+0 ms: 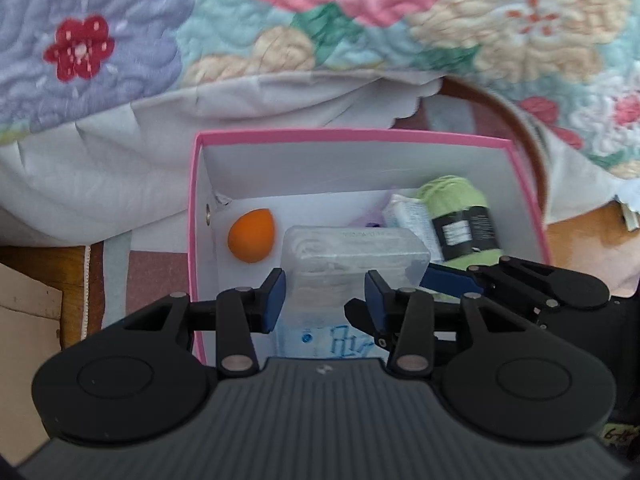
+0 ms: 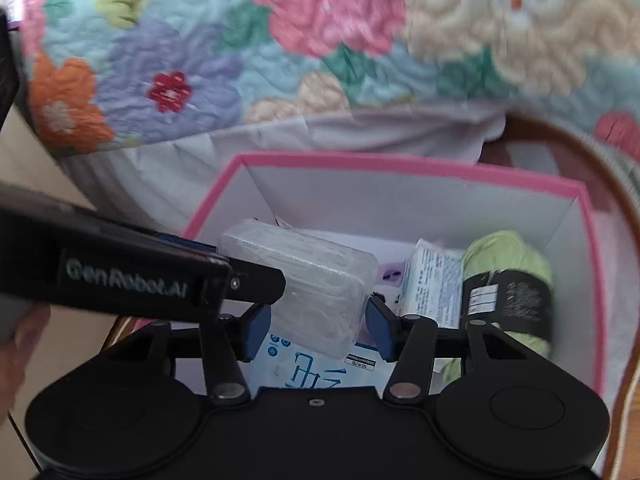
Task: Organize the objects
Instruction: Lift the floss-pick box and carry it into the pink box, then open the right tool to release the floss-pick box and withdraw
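A pink-rimmed white box (image 1: 360,135) (image 2: 400,164) holds an orange egg-shaped sponge (image 1: 251,240), a clear plastic case (image 1: 352,256) (image 2: 316,284), a white printed carton (image 1: 408,216) (image 2: 434,284), a green yarn ball with a black label (image 1: 460,208) (image 2: 512,276) and a blue-printed white packet (image 1: 332,340) (image 2: 312,364). My left gripper (image 1: 326,300) is open, its pads either side of the clear case. My right gripper (image 2: 320,330) is open around the same case's near end. The right gripper's fingers (image 1: 452,280) show at right in the left wrist view.
A flowered quilt (image 1: 320,20) (image 2: 280,40) and white sheet (image 1: 100,152) hang behind the box. A round brown wooden rim (image 1: 516,120) curves at right. Wooden floor (image 1: 580,240) and a beige board (image 1: 28,328) lie at the sides.
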A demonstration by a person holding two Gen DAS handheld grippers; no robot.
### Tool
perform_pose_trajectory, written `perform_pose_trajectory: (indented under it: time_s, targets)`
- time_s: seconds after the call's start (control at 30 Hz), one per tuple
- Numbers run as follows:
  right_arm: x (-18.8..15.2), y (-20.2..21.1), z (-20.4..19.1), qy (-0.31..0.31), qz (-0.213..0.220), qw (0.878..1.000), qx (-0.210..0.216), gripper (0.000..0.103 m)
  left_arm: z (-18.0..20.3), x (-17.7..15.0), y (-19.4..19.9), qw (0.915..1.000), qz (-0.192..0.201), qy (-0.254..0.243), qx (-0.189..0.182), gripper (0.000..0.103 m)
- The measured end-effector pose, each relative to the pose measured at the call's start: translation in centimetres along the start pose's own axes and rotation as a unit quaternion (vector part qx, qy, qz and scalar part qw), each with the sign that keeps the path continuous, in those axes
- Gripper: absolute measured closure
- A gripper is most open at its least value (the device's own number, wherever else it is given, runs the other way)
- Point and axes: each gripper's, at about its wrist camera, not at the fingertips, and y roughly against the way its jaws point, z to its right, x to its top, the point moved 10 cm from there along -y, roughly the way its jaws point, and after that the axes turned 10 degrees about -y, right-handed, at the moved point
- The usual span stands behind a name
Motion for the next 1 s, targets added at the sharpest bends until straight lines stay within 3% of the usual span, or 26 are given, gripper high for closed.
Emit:
perform_pose_trajectory:
  time_s: [0.17,0.33,0.57,0.7,0.9,1.0]
  targets:
    - [0.0,-2.2,0.3,-0.02,-0.029,0.999,-0.008,0.047,-1.0,-0.3,-2.0,0.9997,-0.013,0.022,-0.001,0.065]
    - [-0.5,-2.8,0.7,-0.025,-0.051,0.998,-0.007,0.05,-0.8,-0.8,-2.8,0.9997,-0.016,0.007,0.016,0.065]
    - [-0.5,-3.7,0.2,-0.032,-0.044,0.998,-0.011,0.064,-1.2,-0.6,-2.3,0.9992,0.001,0.008,0.04,0.062]
    - [-0.8,-4.1,-0.3,-0.016,-0.041,0.999,-0.023,0.064,-1.8,-0.5,-0.7,0.9982,0.022,0.003,0.057,0.062]
    - [-0.5,0.4,-1.3,0.01,-0.007,1.0,-0.018,0.064,-1.7,-0.6,2.9,0.9985,0.044,0.016,0.03,0.062]
    - [-0.4,3.9,-1.8,0.029,0.009,0.999,-0.02,0.062,-1.0,-1.0,5.0,0.998,0.056,0.0,0.027,0.055]
